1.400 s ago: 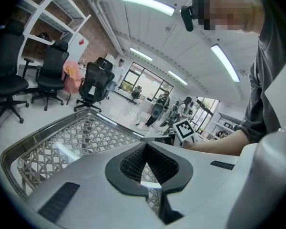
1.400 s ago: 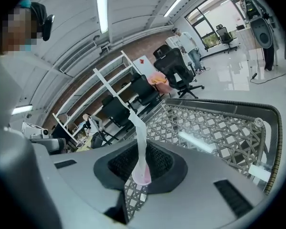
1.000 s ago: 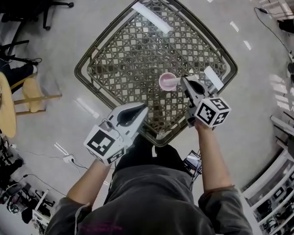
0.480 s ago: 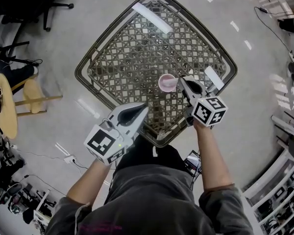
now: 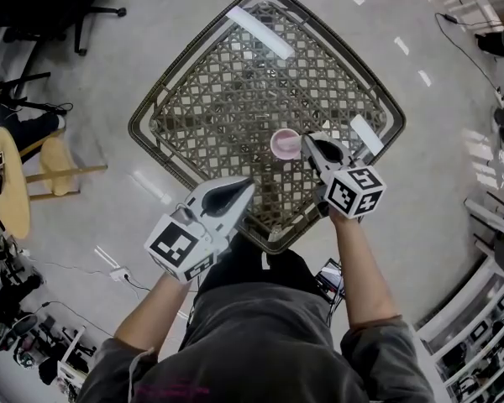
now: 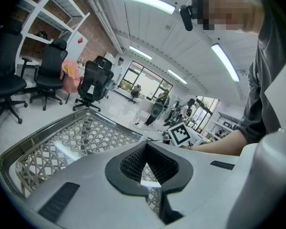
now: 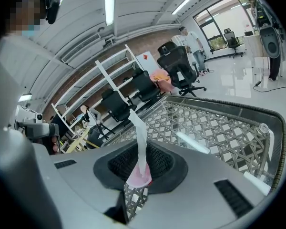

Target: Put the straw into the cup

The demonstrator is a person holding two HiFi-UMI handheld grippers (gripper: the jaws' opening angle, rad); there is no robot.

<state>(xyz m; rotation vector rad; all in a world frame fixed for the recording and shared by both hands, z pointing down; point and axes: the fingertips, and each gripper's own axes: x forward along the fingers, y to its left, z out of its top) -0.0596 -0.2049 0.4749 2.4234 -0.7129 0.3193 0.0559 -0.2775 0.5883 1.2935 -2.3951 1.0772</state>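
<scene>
Our right gripper (image 7: 142, 168) pinches the straw (image 7: 140, 132) just over the cup (image 5: 284, 143); the left gripper (image 6: 148, 168) hangs closed, empty. Nobody steadies the light cup, so a sideways nudge may tip it.

In the right gripper view the dark pads (image 7: 117, 164) hide the lower part of the cup (image 7: 139, 178), so it cannot be told if the lower end of the straw (image 7: 140, 142) is inside the cup or only in front of it. In the head view the straw is too thin to make out, and the right hand-held gripper (image 5: 306, 142) covers the cup's right edge. The person's body hides the near corner of the surface (image 5: 235, 82).
</scene>
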